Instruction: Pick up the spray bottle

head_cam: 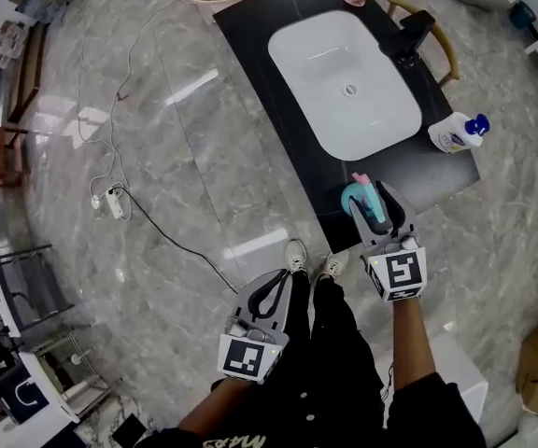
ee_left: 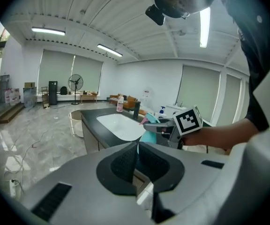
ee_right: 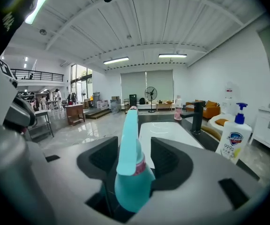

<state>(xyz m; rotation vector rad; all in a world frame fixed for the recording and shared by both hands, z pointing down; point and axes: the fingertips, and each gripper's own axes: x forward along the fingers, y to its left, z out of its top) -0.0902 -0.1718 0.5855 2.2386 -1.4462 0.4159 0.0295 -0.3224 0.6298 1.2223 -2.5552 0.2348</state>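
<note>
Step in hand: grasp. Right fingers (ee_right: 165, 158) wide, spray bottle (ee_right: 128, 172) upright between them, pads not pressing, I judge. Bottle on bench (head_cam: 269, 54), just my side of sink (head_cam: 344, 82). Left fingers (ee_left: 123, 161) together, empty. Next: squeeze body firmly, lift straight.

Head view: high overhead, steeply down on desk (head_cam: 344, 189) and sink (head_cam: 344, 82). Left claw (ee_left: 137, 145) and right claw (ee_right: 134, 149) views: low, close, near-level; all share the sink.

A black counter (head_cam: 409, 166) stands on marble floor (head_cam: 157, 157).
</note>
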